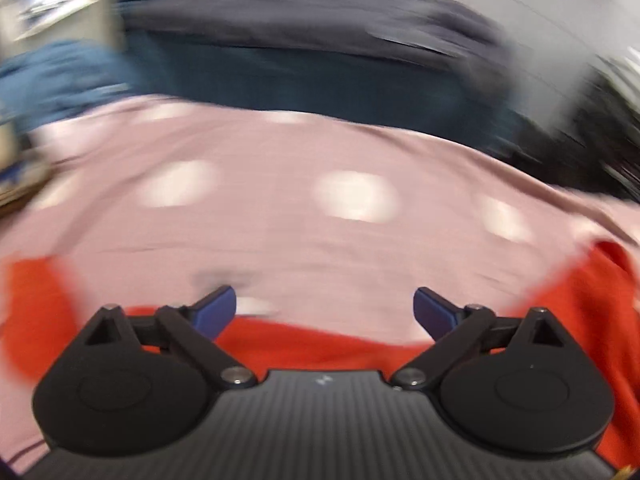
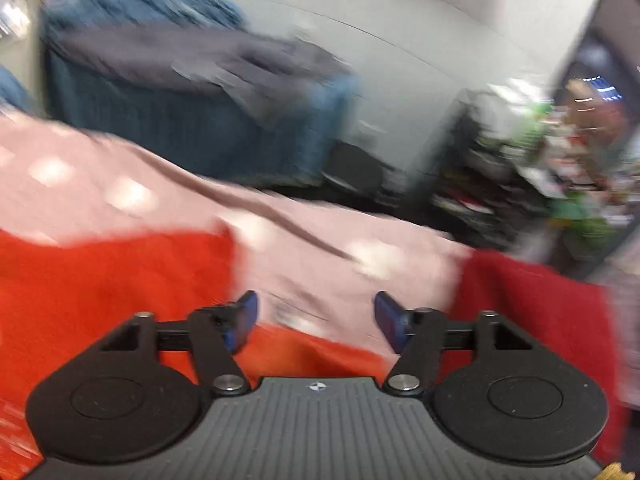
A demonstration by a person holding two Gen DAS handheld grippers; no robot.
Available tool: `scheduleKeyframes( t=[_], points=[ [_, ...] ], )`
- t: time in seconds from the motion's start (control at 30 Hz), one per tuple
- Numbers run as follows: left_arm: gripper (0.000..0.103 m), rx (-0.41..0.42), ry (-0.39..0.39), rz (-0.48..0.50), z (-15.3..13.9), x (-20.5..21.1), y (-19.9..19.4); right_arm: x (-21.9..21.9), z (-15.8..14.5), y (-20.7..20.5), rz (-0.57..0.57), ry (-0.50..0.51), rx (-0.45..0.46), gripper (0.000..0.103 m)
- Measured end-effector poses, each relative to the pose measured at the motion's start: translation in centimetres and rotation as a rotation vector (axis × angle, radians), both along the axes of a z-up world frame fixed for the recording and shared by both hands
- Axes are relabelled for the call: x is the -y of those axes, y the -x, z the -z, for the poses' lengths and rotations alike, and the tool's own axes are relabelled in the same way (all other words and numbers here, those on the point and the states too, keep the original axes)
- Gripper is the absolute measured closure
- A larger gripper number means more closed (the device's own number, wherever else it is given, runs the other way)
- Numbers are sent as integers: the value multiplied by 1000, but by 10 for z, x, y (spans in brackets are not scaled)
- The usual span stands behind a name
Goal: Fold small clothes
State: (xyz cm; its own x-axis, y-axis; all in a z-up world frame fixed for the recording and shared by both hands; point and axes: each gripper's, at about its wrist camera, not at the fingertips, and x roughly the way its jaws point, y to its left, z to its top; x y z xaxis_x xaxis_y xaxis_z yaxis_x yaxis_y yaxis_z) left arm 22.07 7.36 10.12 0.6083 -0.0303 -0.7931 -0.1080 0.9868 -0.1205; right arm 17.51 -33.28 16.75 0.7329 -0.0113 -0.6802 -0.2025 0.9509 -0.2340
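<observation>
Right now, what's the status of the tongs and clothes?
Both tongs, left and right, open, empty. Pink spotted garment lying on orange cloth. Nothing blocking.

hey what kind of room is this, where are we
Probably a bedroom or living room in a home, though the pictures are blurred. A pink spread with white dots covers a soft surface with red cloth on it, a blue-draped piece of furniture holds grey fabric, and cluttered shelves line the wall.

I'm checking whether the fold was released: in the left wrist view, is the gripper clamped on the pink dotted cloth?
No: the left gripper stands open, its blue fingers apart above the pink dotted cloth.
</observation>
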Motion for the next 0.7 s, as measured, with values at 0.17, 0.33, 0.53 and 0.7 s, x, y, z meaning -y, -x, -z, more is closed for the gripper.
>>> scheduleKeyframes(
  t=[0.17,0.33,0.53,0.7],
  points=[
    [4,-97,44,273,32,90,-42,-17,44,-66,-97,-327,-175,0],
    [12,-195,17,388,67,138,-66,-25,95,-121,5,-469,-354,5],
    [71,-214,-10,500,84,158,-60,-45,135,-135,16,-516,-480,41],
    [91,-88,17,447,42,144,-46,-56,92,-119,-89,-485,-336,89]
  ],
)
